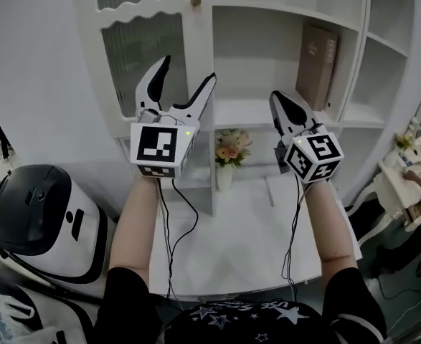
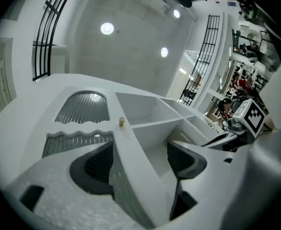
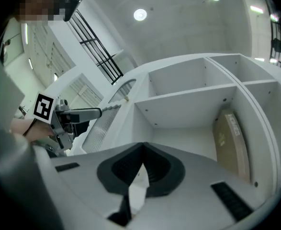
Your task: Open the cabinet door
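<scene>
The white cabinet door (image 1: 142, 49) has ribbed glass panels and a small brass knob (image 1: 196, 1) on its right stile, and it looks closed. My left gripper (image 1: 187, 74) is raised in front of the door, below the knob, with its jaws wide open. In the left gripper view the door's stile (image 2: 130, 176) runs up between the open jaws of the left gripper (image 2: 140, 157), and the knob (image 2: 121, 121) sits above them; no pad presses on anything. My right gripper (image 1: 278, 100) is held up before the open shelves, shut and empty. Its tips (image 3: 141, 150) meet.
A brown book (image 1: 318, 63) leans in the open shelf to the right of the door. A vase of flowers (image 1: 228, 153) stands on the white desk (image 1: 232, 242) below. A white and black machine (image 1: 38, 213) sits at the lower left.
</scene>
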